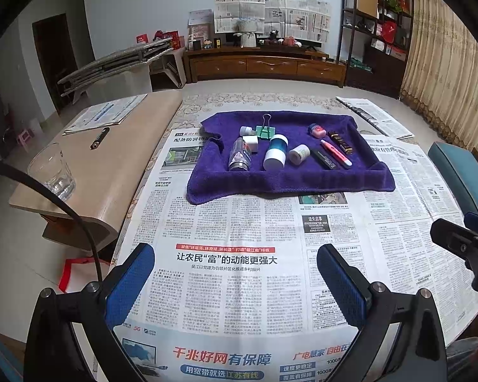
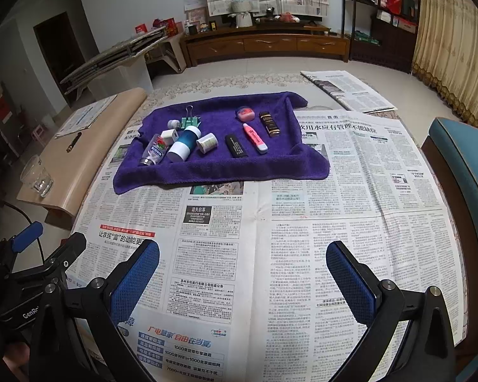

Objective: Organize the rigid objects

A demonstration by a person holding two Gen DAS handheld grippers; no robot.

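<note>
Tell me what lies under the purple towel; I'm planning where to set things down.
Newspaper spreads out from beneath the purple towel's front edge, over a patterned tablecloth showing behind it. Anything directly under the towel's middle is covered.

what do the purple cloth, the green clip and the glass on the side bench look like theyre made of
Purple cloth: soft fuzzy pile, probably microfibre or terry; it slumps and folds at the edges.
Green clip: a binder clip, likely painted sheet metal with bare wire handles that glint.
Glass: clear, see-through, thick base; probably real glass, though clear plastic can't be ruled out.
</note>
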